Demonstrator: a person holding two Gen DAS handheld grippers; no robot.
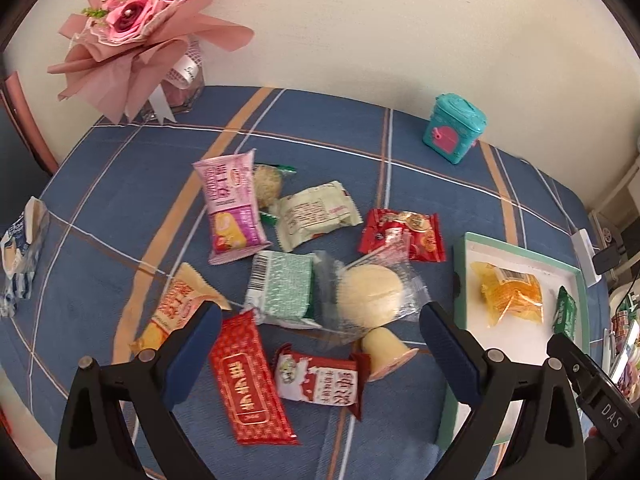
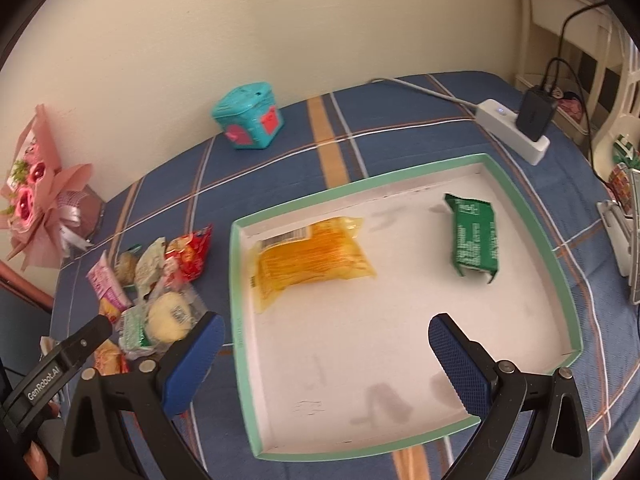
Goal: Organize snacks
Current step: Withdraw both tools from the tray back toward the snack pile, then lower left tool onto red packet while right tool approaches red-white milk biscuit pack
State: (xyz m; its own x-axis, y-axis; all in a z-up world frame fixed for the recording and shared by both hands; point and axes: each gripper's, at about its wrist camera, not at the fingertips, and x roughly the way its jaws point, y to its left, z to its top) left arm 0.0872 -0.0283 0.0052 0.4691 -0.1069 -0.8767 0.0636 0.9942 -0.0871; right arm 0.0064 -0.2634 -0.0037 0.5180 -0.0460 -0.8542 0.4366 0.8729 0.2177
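A green-rimmed white tray (image 2: 400, 178) lies on the blue plaid cloth; it also shows in the left wrist view (image 1: 520, 250). In it lie a yellow packet (image 2: 312, 262) and a green packet (image 2: 474, 236). A pile of several wrapped snacks lies left of the tray: a round bun in clear wrap (image 1: 370, 296), a red bar (image 1: 250, 380), a pink packet (image 1: 232, 208), a green-white packet (image 1: 280, 284). My left gripper (image 1: 320, 356) is open and empty above the pile's near side. My right gripper (image 2: 326, 360) is open and empty over the tray's near part.
A teal tin (image 1: 454, 128) stands near the back wall. A pink bouquet (image 1: 136, 32) stands at the back left. A white power strip with a black charger (image 2: 516, 128) lies beyond the tray. A blue-white packet (image 1: 18, 256) lies at the far left.
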